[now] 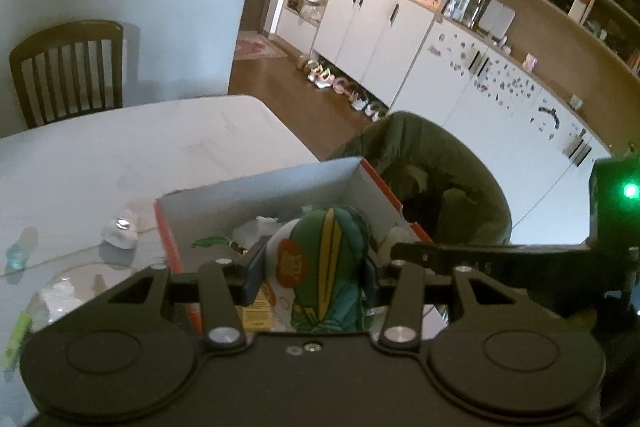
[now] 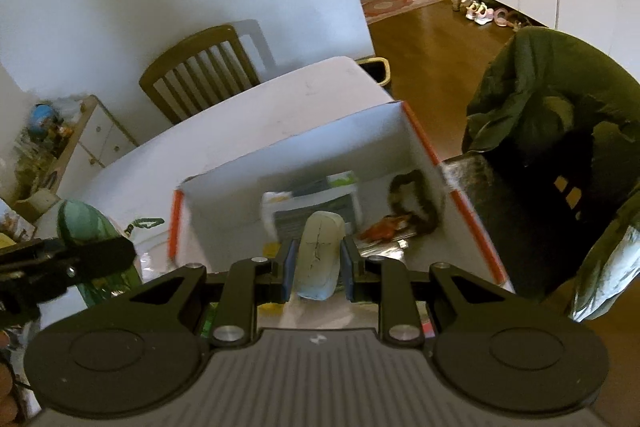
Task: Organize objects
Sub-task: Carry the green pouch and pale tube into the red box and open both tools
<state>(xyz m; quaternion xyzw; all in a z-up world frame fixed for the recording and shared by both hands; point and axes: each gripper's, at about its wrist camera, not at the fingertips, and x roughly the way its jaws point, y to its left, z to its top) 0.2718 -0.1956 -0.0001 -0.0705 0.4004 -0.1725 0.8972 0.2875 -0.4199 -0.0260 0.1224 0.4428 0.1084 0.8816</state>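
Box (image 1: pixel 280 183), white inside with orange-red rim, sits open on the table (image 1: pixel 120 147); it already holds papers, a packet and a dark furry item against its right wall.

Left tool (image 1: pixel 312 279): you have its pads clamped on a green pouch (image 1: pixel 328 267) with a yellow stripe and orange badge. The pouch hangs over the near part of the box, gripped across its width so it stays upright. In the right wrist view it sits left of the box's near-left corner.

Right tool (image 2: pixel 318 263): closed on a pale, cracked, rounded object (image 2: pixel 320 251), its identity unclear. It is held above the box interior, near the front wall.

Judgement: both items look staged for dropping into the box.

Edges: the near wall lies close under both tools; the right wall borders a chair draped in a green jacket (image 2: pixel 560 99), so little room there. The two tools sit side by side, close. Open room lies on the left, where only small loose items (image 1: pixel 120 231) rest on the table.
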